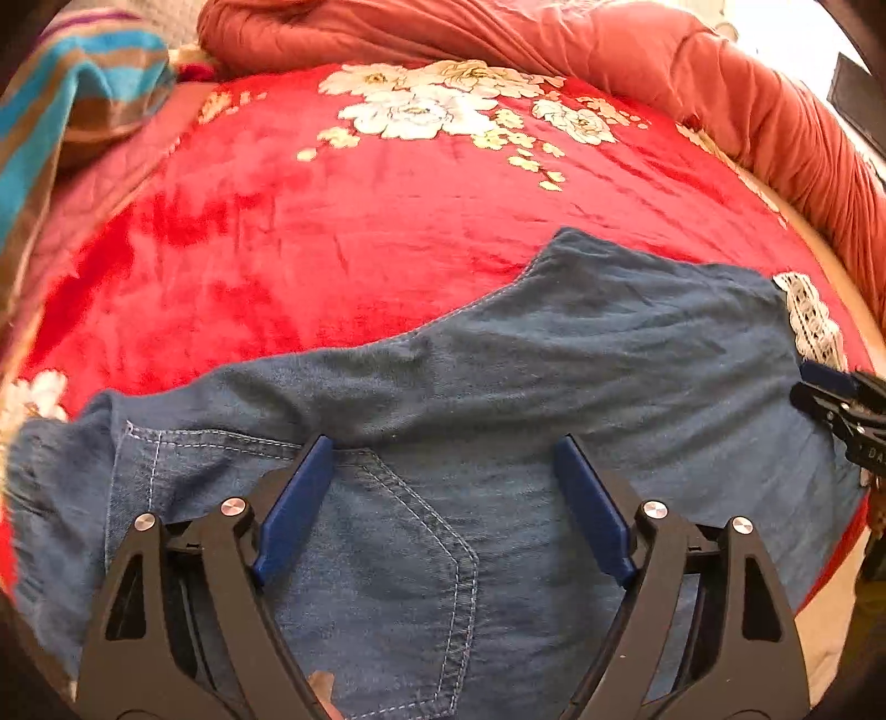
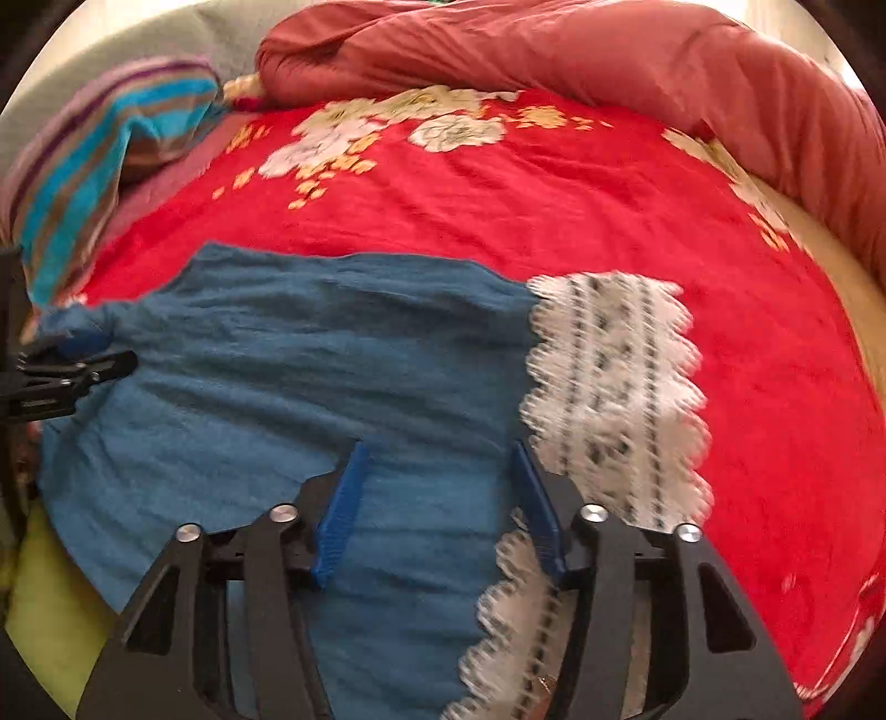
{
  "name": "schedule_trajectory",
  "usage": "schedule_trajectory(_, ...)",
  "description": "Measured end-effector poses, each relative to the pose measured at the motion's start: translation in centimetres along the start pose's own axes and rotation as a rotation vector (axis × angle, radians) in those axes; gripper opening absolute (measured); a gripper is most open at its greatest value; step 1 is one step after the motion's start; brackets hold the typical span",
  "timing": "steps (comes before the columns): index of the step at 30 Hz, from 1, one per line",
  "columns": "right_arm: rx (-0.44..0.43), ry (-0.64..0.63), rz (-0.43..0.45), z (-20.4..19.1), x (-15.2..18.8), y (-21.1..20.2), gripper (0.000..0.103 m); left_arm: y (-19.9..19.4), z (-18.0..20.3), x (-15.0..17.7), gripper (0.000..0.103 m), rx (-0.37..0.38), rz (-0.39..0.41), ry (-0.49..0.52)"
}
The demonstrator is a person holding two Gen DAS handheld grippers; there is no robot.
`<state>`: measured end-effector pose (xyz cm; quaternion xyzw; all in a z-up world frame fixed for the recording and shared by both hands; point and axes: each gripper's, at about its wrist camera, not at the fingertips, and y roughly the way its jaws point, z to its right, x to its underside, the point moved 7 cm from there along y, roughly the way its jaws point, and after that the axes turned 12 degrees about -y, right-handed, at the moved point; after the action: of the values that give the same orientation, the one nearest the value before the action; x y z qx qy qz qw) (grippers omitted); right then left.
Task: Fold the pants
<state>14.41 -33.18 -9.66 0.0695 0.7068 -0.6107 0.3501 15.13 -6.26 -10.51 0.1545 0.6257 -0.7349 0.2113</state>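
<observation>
The blue pants [image 1: 498, 387] lie flat across the near part of a red flowered blanket [image 1: 332, 221], folded over on themselves, with the waistband end and a stitched back pocket [image 1: 410, 554] at the left and the legs running to the right. The leg ends carry a white lace trim [image 2: 614, 387], which rests on the red blanket at the right side of the cloth. The left gripper [image 1: 443, 448] hangs over the pocket area with its blue pads spread wide and nothing pinched between them. The right gripper [image 2: 440, 448] is above the leg end beside the lace, its pads apart at a middling width, with cloth below them but none clamped. Each gripper shows at the edge of the other's view, well apart along the length of the pants. Beyond the pants the blanket is bare except for its white and yellow flower print. A bunched salmon-coloured quilt [image 1: 554, 39] is heaped along the far and right edges of the bed, and a striped blue, brown and purple cloth [image 1: 72, 94] lies at the far left corner. There are no containers in view.
</observation>
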Motion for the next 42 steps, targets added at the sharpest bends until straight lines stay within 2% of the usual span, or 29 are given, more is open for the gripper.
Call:
schedule_trajectory(4, 0.015, -0.019, 0.012, -0.3, -0.3, -0.5, 0.052, -0.5, 0.2, 0.0, 0.077, 0.000, 0.026, 0.008)
schedule_trajectory(8, 0.041, -0.050, 0.111, -1.5, 0.4, -5.3, 0.060, -4.1, 0.3, 0.7, 0.082, 0.006, 0.092, 0.031)
schedule_trajectory(11, 0.050, -0.055, 0.108, -2.5, 2.1, -7.0, 0.061, -6.2, 1.6, 2.4, 0.083, 0.031, 0.112, 0.089)
schedule_trajectory(13, 0.039, -0.049, 0.076, -3.0, 3.4, -7.0, 0.061, -6.4, 2.4, 4.0, 0.083, 0.013, 0.097, 0.131)
schedule_trajectory(16, 0.080, -0.042, -0.019, -3.3, 6.2, -5.8, 0.061, -5.3, 3.5, 7.0, 0.084, -0.005, 0.007, 0.176)
schedule_trajectory(19, 0.061, -0.004, 0.002, -3.0, 7.4, -5.9, 0.061, -4.2, 3.3, 8.1, 0.090, -0.038, -0.019, 0.195)
schedule_trajectory(23, 0.064, 0.004, 0.006, -3.3, 7.5, -5.9, 0.061, -3.9, 2.9, 8.1, 0.090, -0.012, -0.030, 0.167)
schedule_trajectory(26, 0.036, 0.041, 0.026, -3.1, 7.3, -6.9, 0.061, -4.4, 2.9, 8.3, 0.090, -0.015, -0.013, 0.167)
schedule_trajectory(29, -0.003, 0.115, 0.078, -2.2, 6.9, -9.0, 0.071, -5.6, 2.9, 8.1, 0.090, 0.007, 0.025, 0.135)
schedule_trajectory(30, -0.003, 0.130, 0.089, -1.9, 6.8, -9.5, 0.076, -6.1, 2.9, 8.0, 0.090, 0.019, 0.041, 0.124)
schedule_trajectory(34, 0.029, 0.154, 0.118, -0.8, 6.8, -11.4, 0.076, -7.8, 3.4, 7.4, 0.093, 0.044, 0.079, 0.104)
schedule_trajectory(42, 0.074, 0.184, 0.140, 1.0, 7.7, -12.8, 0.076, -9.8, 7.2, 5.6, 0.093, 0.097, 0.112, 0.155)
